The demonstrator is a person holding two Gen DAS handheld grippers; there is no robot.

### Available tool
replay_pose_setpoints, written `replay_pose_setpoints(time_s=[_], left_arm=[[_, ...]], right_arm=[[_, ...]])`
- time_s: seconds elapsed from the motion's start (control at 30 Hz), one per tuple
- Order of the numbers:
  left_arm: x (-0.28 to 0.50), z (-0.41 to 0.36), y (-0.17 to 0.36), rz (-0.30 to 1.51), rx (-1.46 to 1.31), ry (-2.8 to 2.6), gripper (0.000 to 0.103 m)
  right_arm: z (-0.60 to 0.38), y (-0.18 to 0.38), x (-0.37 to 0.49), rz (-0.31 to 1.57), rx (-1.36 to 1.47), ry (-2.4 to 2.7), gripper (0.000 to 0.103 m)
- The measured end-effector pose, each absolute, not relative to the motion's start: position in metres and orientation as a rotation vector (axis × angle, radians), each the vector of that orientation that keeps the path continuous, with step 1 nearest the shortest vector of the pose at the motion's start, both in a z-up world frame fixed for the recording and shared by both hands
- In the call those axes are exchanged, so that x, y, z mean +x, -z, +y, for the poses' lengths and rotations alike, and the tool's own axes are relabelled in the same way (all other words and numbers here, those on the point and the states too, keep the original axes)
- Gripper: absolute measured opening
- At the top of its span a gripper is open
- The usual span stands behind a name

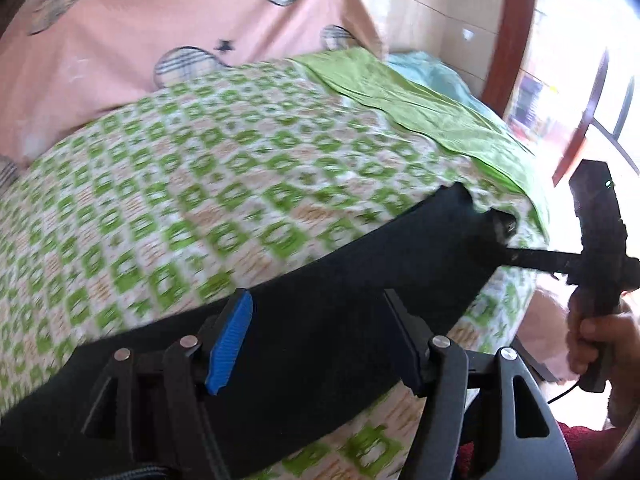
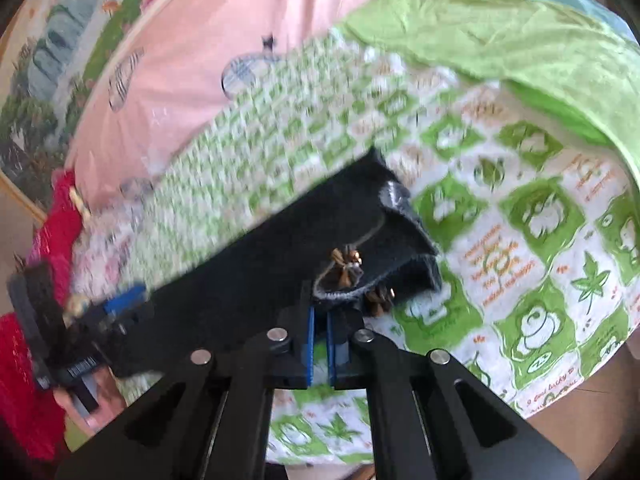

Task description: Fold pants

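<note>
The black pants lie stretched as a long dark band across the bed, over its green-and-white checked sheet. That sheet serves as the landmark. At the sheet's near edge, the left claw stands wide, its blue-padded finger and its black finger on either side of the band, with the cloth passing between them; no pad visibly presses on it. Further along the sheet, the right claw is closed narrow on the hem end of the pants, its blue pads nearly meeting with the frayed edge pinched just ahead of them. Beyond the checked sheet lie a plain green cloth and a pink patterned cloth. A hand grips the right tool's handle beside the sheet's edge.
</note>
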State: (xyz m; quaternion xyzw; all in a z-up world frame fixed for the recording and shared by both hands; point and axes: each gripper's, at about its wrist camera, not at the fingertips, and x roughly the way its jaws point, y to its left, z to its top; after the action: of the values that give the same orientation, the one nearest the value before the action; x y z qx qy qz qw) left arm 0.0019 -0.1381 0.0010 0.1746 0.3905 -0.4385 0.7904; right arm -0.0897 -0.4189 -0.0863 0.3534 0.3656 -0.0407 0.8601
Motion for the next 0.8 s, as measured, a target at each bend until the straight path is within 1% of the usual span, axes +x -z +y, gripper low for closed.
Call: replay_pose_setpoints(time_s=[0.07, 0.13, 0.17, 0.2, 0.23, 0.27, 0.47, 0.57, 0.6, 0.63, 0.67, 0.7, 0.77, 0.8], left_arm=[[0.004, -0.159, -0.003, 0.846, 0.427, 0.989, 0.066], [0.005, -0.179, -0.005, 0.845, 0.477, 1.039, 0.066], [0.007, -0.189, -0.006, 0.854, 0.491, 1.069, 0.066], [0.009, -0.199, -0.006, 0.867, 0.501, 1.102, 0.067], [0.011, -0.209, -0.006, 0.883, 0.513, 1.137, 0.068], [0.012, -0.218, -0.005, 0.896, 0.526, 1.163, 0.068], [0.022, -0.275, 0.017, 1.011, 0.633, 1.26, 0.068], [0.025, -0.298, 0.026, 1.068, 0.67, 1.322, 0.068], [0.026, -0.303, 0.028, 1.075, 0.681, 1.33, 0.068], [0.028, -0.311, 0.031, 1.084, 0.697, 1.337, 0.068], [0.029, -0.318, 0.034, 1.094, 0.713, 1.337, 0.068], [0.03, -0.325, 0.037, 1.105, 0.731, 1.337, 0.068], [0.031, -0.337, 0.042, 1.12, 0.773, 1.339, 0.068], [0.03, -0.343, 0.045, 1.127, 0.789, 1.349, 0.067]], right_arm=[[-0.421, 0.087, -0.094, 0.767, 0.77, 0.089, 0.011], [-0.423, 0.08, -0.105, 0.743, 0.753, 0.118, 0.02], [-0.424, 0.077, -0.109, 0.726, 0.746, 0.132, 0.031], [-0.425, 0.076, -0.113, 0.715, 0.746, 0.139, 0.048], [-0.426, 0.076, -0.114, 0.709, 0.751, 0.135, 0.055], [-0.426, 0.078, -0.115, 0.703, 0.759, 0.12, 0.06], [-0.428, 0.102, -0.112, 0.709, 0.835, 0.097, 0.06], [-0.429, 0.106, -0.107, 0.684, 0.811, 0.078, 0.06], [-0.429, 0.108, -0.103, 0.676, 0.811, 0.075, 0.056], [-0.43, 0.111, -0.1, 0.665, 0.81, 0.071, 0.049], [-0.432, 0.114, -0.098, 0.667, 0.802, 0.083, 0.023], [-0.438, 0.118, -0.096, 0.665, 0.818, 0.092, 0.014], [-0.455, 0.128, -0.101, 0.609, 0.939, 0.058, 0.012], [-0.459, 0.13, -0.102, 0.597, 0.956, 0.052, 0.012]])
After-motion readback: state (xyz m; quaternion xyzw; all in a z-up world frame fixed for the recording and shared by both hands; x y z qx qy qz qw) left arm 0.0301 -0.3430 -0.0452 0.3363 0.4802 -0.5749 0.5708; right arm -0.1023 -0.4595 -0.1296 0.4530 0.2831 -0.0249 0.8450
